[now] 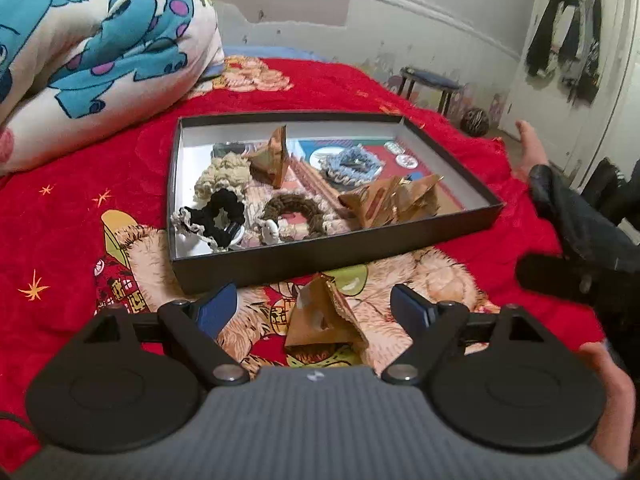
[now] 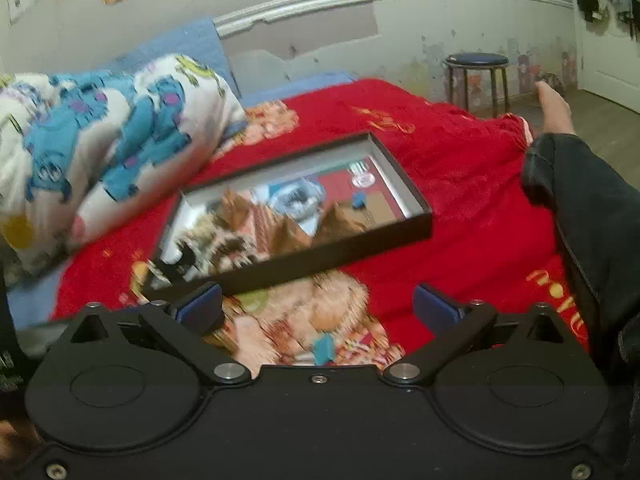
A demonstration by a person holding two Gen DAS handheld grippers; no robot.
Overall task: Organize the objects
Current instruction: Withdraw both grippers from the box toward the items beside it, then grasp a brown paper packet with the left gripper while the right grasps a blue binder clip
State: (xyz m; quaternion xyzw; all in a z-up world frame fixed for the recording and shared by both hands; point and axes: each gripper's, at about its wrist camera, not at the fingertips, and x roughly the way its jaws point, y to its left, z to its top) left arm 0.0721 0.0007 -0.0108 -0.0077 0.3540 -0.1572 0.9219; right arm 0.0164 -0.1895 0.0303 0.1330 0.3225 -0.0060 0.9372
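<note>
one gold packet [image 1: 324,316] lies on the red blanket [image 1: 80,168], between the wide-apart jaws of the left gripper [image 1: 316,308]. best to lower straight, close gently on its folds, then lift over the near wall of the black box [image 1: 332,248]. right gripper [image 2: 318,306], also wide apart, holds nothing; the person's leg [image 2: 592,208] is near.

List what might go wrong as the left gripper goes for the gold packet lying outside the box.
1. The gold packet is a crumpled pyramid on the soft red blanket; the open left gripper may squash it or snag the fabric.
2. The black box lies just beyond; a push forward could nudge it.
3. The box already holds scrunchies and packets, so a dropped packet may land on top and slide.
</note>
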